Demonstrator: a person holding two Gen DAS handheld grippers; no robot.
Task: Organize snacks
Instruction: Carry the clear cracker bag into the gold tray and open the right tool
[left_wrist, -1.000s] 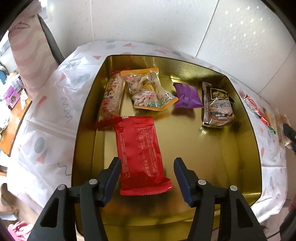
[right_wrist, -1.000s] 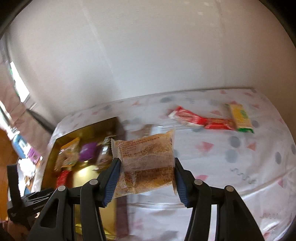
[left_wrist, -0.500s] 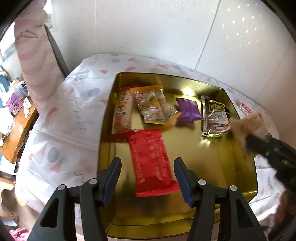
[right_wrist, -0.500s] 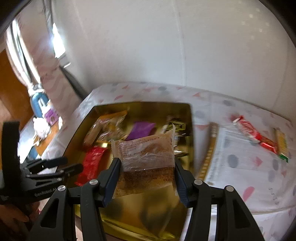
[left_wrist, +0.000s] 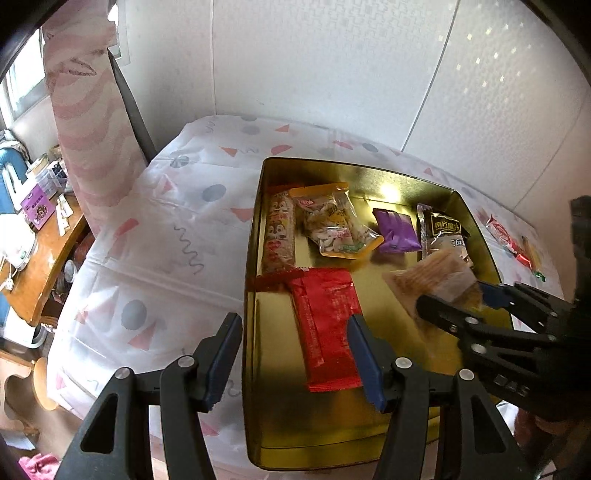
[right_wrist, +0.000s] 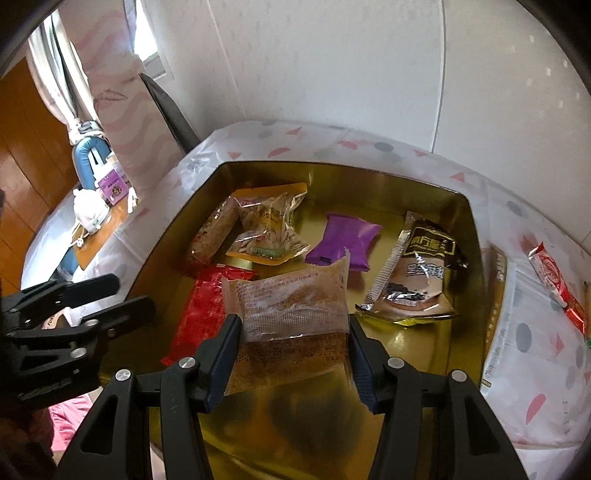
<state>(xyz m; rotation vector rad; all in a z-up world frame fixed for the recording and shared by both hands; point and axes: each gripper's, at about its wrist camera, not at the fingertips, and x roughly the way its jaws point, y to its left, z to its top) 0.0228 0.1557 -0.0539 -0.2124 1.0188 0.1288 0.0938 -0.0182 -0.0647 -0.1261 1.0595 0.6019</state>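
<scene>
My right gripper (right_wrist: 291, 354) is pinching a clear-wrapped brown snack (right_wrist: 291, 306) over the gold tin (right_wrist: 476, 236). My left gripper (left_wrist: 291, 354) is hanging spread, empty. Wrapper print is proving unreadable.

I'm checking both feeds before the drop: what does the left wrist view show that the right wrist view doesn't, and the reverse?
Left wrist only: the open, empty left gripper over the gold tin's left rim.
Right wrist only: the clear-wrapped brown pastry packet squarely between the right gripper's pads.
Both: the tin holding the red packet, purple packet, orange-edged nut bag and brown sachet.
</scene>
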